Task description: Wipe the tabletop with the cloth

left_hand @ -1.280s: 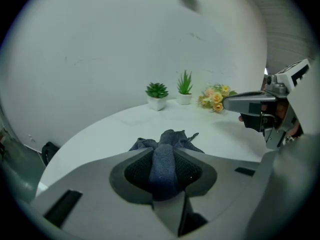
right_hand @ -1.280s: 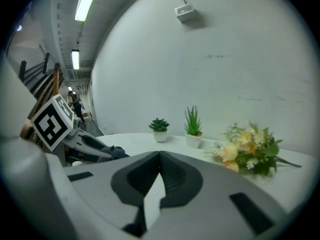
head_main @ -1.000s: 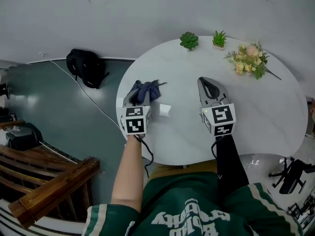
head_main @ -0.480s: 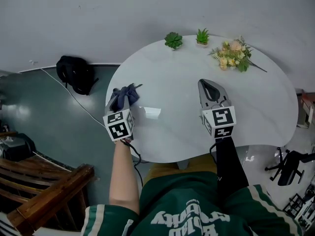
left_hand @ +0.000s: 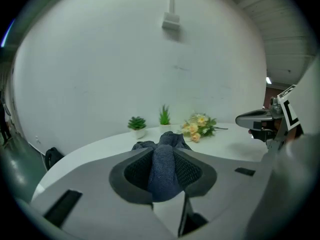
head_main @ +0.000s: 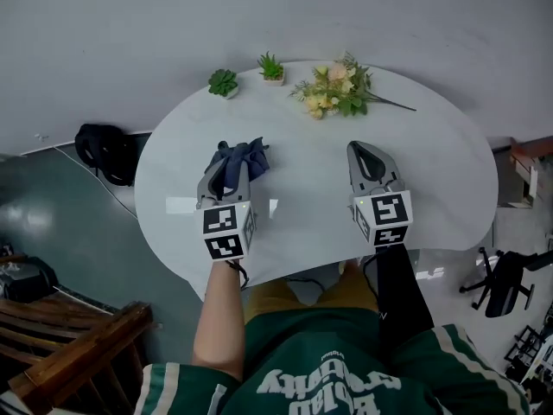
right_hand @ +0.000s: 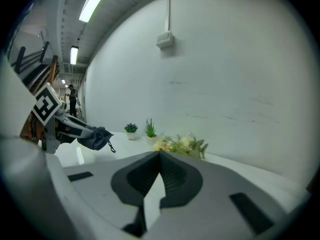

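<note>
Head view: white rounded tabletop (head_main: 432, 171) filling middle of frame. You are holding left gripper (head_main: 226, 169) over its left part, jaws clenching dark blue cloth (head_main: 244, 156), cloth bunching out past jaw tips. You are holding right gripper (head_main: 367, 152) over middle-right part, well apart from cloth, jaws pressing together on nothing. Flower bouquet (head_main: 335, 91) lying near far edge. Spiky potted plant (head_main: 271, 67) and round-leafed potted plant (head_main: 223, 82) standing left of it.
</note>
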A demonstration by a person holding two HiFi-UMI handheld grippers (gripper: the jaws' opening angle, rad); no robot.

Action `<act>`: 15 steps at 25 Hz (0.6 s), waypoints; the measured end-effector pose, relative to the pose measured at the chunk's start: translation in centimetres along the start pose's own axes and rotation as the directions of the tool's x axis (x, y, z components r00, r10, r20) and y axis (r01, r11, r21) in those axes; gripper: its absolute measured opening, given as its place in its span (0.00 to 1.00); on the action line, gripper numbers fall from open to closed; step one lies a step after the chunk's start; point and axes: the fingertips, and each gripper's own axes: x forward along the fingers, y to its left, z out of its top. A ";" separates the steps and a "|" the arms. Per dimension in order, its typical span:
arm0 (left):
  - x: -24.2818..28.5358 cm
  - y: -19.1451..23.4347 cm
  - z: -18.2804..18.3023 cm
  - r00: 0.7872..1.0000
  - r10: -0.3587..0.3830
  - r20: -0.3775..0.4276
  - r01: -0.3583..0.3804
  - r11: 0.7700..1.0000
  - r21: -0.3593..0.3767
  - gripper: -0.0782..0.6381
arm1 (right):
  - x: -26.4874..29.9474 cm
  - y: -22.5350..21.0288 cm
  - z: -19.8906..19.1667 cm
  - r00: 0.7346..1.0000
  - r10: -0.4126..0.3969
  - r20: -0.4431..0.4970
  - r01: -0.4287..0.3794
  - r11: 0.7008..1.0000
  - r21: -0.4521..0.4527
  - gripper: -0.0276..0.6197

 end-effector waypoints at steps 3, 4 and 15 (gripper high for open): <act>1.7 -8.3 2.0 0.999 -0.041 0.015 0.041 0.999 0.021 0.27 | -2.8 -7.0 -1.2 1.000 -0.021 0.018 0.021 1.000 0.022 0.05; 2.3 -11.0 2.6 0.998 -0.052 0.018 0.052 0.998 0.027 0.27 | -3.9 -9.5 -1.6 0.999 -0.031 0.023 0.030 0.999 0.030 0.05; 9.4 -42.5 5.8 0.955 -0.297 0.002 0.294 0.948 0.125 0.27 | -18.6 -35.1 -9.8 0.963 -0.270 0.015 0.265 0.953 0.148 0.05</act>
